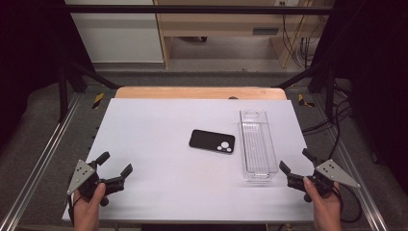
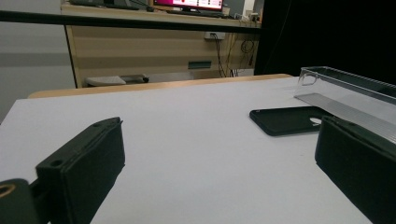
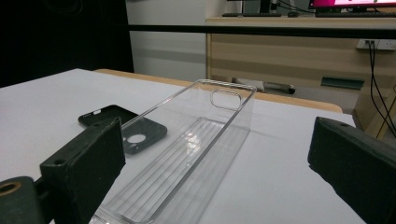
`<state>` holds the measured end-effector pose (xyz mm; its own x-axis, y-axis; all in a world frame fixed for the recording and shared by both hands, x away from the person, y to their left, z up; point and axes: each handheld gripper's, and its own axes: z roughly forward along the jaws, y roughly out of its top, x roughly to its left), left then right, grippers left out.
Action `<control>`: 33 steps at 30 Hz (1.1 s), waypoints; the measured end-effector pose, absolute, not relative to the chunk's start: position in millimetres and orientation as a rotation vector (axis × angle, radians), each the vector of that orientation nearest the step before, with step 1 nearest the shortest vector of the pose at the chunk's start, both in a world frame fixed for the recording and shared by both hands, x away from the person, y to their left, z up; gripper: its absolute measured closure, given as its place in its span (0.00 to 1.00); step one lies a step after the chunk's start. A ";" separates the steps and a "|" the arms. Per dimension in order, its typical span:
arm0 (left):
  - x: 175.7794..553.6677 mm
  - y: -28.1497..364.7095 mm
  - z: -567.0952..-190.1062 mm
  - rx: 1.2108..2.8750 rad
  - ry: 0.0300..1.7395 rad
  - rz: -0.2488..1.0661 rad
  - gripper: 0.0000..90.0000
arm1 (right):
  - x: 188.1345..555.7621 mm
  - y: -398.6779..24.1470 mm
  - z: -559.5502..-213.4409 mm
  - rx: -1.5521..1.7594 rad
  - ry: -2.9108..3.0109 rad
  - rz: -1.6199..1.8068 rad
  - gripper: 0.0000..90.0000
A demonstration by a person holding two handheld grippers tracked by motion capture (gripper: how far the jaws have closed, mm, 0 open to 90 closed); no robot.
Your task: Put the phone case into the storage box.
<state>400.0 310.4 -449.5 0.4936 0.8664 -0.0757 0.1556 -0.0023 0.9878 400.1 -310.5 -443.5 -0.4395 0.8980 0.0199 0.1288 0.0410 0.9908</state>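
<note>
On the white desk (image 1: 159,144), left claw (image 1: 114,162) at seven o'clock and right claw (image 1: 294,160) at five o'clock, both spread wide and empty, flank the black phone case (image 1: 212,141) and clear tray (image 1: 258,144).

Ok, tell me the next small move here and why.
Probably bring the left gripper forward and rightward toward the black phone case. Both grippers stand open and hold nothing, the case lies flat mid-table beside the clear tray, and the right gripper sits by the tray's near end.
</note>
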 end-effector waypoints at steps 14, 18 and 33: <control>400.5 308.1 -449.6 1.506 0.936 0.710 0.02 | 399.2 -302.0 -443.2 1.065 1.677 1.402 0.04; 401.0 307.9 -449.9 1.512 0.941 0.717 0.02 | 399.0 -299.4 -441.8 1.068 1.678 1.402 0.04; 401.6 300.6 -449.7 1.548 0.915 0.716 0.02 | 409.1 -235.1 -371.6 0.983 1.647 1.468 0.06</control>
<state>401.6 300.6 -449.7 0.5109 0.8587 -0.0399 0.1676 -0.0540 0.9844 409.1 -235.1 -371.6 -0.4579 0.8888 -0.0206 0.0812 0.0649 0.9946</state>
